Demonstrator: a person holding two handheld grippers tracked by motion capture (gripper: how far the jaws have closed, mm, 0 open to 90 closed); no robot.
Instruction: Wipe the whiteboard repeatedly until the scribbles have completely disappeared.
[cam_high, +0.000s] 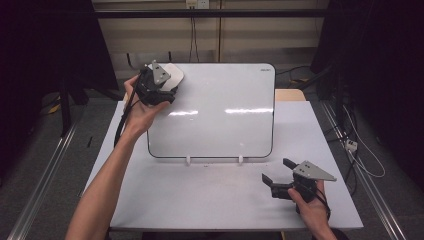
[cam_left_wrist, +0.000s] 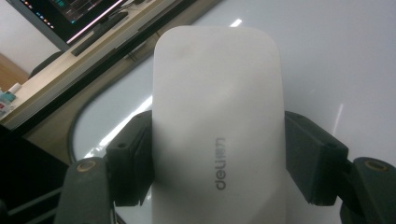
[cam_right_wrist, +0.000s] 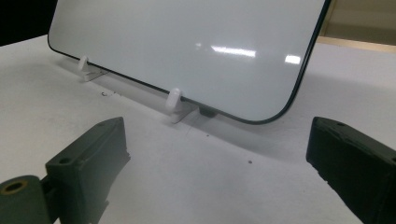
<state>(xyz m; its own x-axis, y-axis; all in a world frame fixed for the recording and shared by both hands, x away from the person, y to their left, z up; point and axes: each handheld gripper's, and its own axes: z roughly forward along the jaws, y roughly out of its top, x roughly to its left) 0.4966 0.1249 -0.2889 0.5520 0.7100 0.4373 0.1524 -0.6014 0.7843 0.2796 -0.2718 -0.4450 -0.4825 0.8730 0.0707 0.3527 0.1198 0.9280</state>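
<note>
A white board (cam_high: 220, 110) with a dark rim leans back on two small white pegs (cam_high: 188, 160) on the table. My left gripper (cam_high: 161, 82) is at the board's top left corner, shut on a white oblong eraser (cam_left_wrist: 217, 121) that lies against the board's surface (cam_left_wrist: 336, 60). Both black pads (cam_left_wrist: 135, 158) press the eraser's long sides. The eraser (cam_high: 172, 74) sticks out past the gripper in the high view. My right gripper (cam_high: 280, 171) rests near the table's front right, open with nothing between its jaws, facing the board's lower right corner (cam_right_wrist: 261, 116).
The white table (cam_high: 200, 195) has bare room in front of the board. Metal rails (cam_high: 40, 175) run along the floor on both sides, and cables (cam_high: 360, 155) lie at the right. A monitor and desk (cam_left_wrist: 70, 18) show behind the board in the left gripper view.
</note>
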